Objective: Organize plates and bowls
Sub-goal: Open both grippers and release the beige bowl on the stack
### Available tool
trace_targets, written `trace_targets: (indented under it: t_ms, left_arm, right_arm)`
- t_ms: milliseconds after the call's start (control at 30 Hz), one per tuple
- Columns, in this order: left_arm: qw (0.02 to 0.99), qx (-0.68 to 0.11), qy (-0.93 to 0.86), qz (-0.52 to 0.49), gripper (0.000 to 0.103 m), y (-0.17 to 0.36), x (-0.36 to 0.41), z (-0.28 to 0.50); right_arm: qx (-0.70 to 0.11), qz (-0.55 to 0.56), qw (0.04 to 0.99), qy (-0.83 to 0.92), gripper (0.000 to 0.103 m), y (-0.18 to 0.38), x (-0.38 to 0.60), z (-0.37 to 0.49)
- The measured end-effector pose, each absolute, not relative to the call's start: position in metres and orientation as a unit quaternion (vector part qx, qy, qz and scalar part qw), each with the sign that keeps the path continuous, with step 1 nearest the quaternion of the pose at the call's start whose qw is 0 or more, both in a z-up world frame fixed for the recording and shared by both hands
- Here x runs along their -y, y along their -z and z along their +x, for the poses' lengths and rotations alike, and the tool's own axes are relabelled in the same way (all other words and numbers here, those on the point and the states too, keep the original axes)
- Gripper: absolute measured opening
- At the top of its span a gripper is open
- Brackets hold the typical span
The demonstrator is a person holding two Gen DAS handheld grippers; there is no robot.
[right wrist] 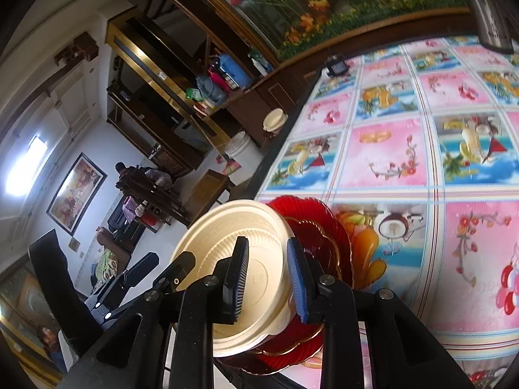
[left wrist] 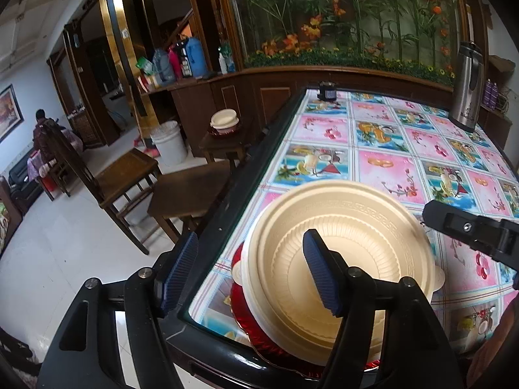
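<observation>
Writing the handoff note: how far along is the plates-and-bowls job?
Done: cream bowl sits stacked on the red plates at the table's near corner. In hand: nothing gripped; left tongs open, one finger over the bowl, right tongs straddling its rim, pads apart. Left: another bowl still sits on the side stool.

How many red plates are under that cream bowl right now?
At least 2 red plates, stacked at the table's near-left corner directly under the cream bowl; two gold-edged rims show in the right wrist view. The bowl may hide more.
</observation>
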State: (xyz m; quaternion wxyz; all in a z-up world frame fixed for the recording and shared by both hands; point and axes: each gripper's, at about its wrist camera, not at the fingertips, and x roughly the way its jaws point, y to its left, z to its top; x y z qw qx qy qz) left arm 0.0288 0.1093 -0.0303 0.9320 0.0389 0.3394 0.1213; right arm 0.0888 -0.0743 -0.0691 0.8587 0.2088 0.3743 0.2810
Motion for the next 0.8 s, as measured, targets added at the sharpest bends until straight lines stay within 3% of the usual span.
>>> trace_targets:
  t_ms: [333, 800]
  left_arm:
    - [0.945, -0.289, -0.148, 0.046, 0.082, 0.014, -0.107, 0.015]
    - [0.954, -0.242, -0.173, 0.020, 0.084, -0.010, -0.112, -0.004]
  right_arm:
    - [-0.341, 0.203, 0.874, -0.279, 0.036, 0.058, 0.085, 0.077]
    - [-0.292, 0.169, 0.897, -0.285, 0.041, 0.047, 0.090, 0.053]
